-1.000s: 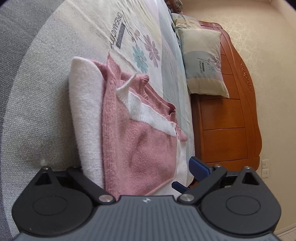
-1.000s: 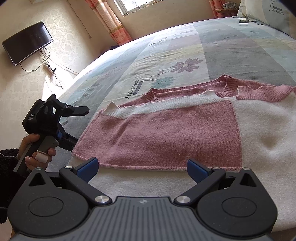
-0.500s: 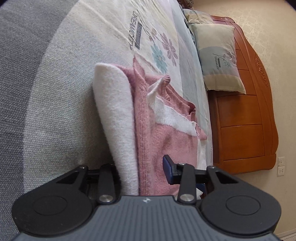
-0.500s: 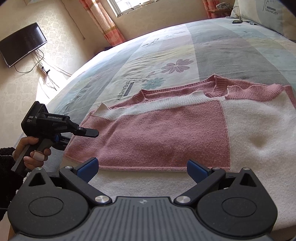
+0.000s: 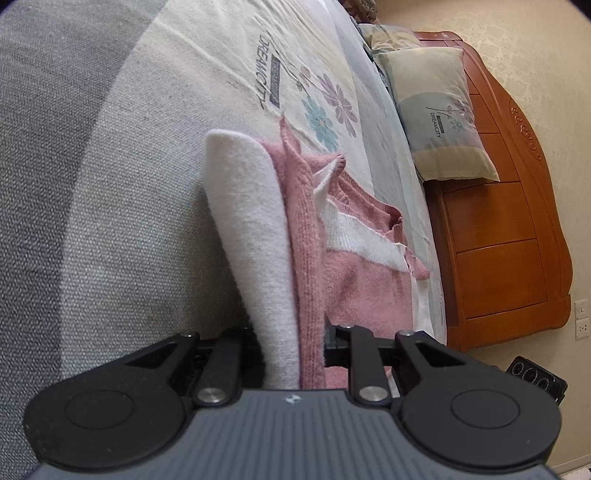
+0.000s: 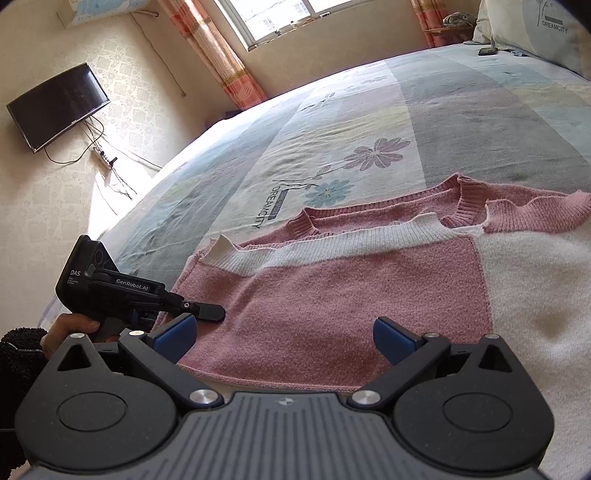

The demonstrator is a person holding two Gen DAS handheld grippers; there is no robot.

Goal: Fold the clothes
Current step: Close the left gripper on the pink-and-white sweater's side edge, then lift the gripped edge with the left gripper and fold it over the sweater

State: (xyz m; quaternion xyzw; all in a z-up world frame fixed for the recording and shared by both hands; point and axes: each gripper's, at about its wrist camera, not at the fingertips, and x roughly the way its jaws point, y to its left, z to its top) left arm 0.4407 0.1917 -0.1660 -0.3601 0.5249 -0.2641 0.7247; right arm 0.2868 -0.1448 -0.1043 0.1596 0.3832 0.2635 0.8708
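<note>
A pink and white knitted sweater (image 6: 332, 295) is spread flat on the bed (image 6: 424, 122), on a pale bedspread printed with flowers and the word DREAMCITY. The near part of the sweater is folded over, so that a pink panel with a white ribbed band lies on top, and a white area is seen at the right side.

The left gripper (image 5: 291, 347) is closed on the left edge of the sweater: in the left wrist view, the white and pink layers are seen pinched between its two fingers, which are drawn narrow around the cloth. In the right wrist view, the same gripper is seen held in a hand (image 6: 74, 328) with a dark fuzzy sleeve (image 6: 18, 354), its tip lying on the pink edge.

The right gripper (image 6: 284, 338) is held just above the near hem of the sweater, its blue-padded fingers (image 6: 391, 338) spread wide, and nothing is held between them.

A pillow (image 5: 439, 118) is propped against the wooden headboard (image 5: 509, 240). A television (image 6: 55, 105) is mounted on the wall beside a curtained window (image 6: 280, 18).
</note>
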